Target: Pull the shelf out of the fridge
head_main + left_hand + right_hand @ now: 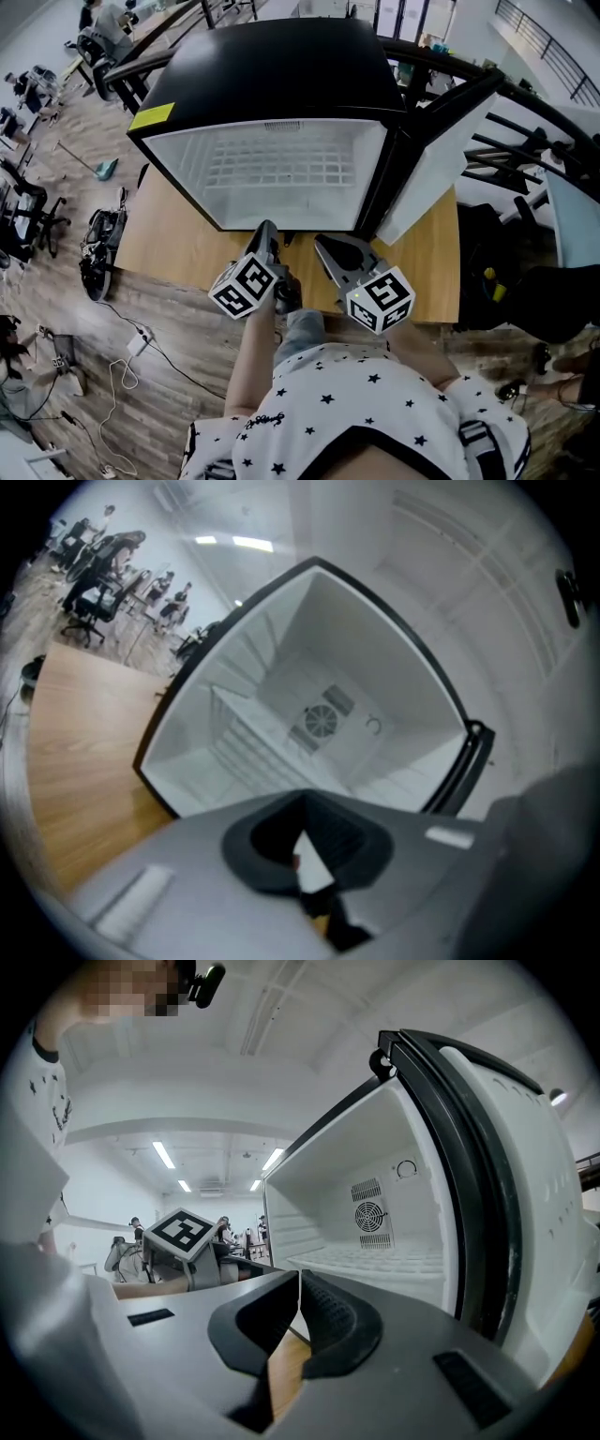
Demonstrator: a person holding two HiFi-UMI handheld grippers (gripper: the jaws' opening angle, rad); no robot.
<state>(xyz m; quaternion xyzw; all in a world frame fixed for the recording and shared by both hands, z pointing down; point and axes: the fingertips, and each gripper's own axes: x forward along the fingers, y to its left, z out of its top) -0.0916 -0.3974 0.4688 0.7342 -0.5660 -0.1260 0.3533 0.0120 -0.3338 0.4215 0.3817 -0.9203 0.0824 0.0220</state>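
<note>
A black mini fridge (281, 66) stands open on a wooden table (159, 234), its door (433, 164) swung out to the right. Inside lies a white wire shelf (272, 169), seen also as the shelf (251, 752) in the left gripper view and the shelf (375, 1262) in the right gripper view. My left gripper (265, 231) hangs just before the fridge's lower front edge, jaws shut and empty; the same gripper (300, 825) points into the cavity. Beside it my right gripper (324, 247), also the gripper (298, 1283), is shut with nothing held, next to the door (497, 1176).
The table's front edge (187, 281) runs just behind my grippers. On the floor at the left lie a bag (98, 239) and cables (131, 347). Office chairs (28, 202) stand farther left. Dark railings (525, 122) curve past at the right.
</note>
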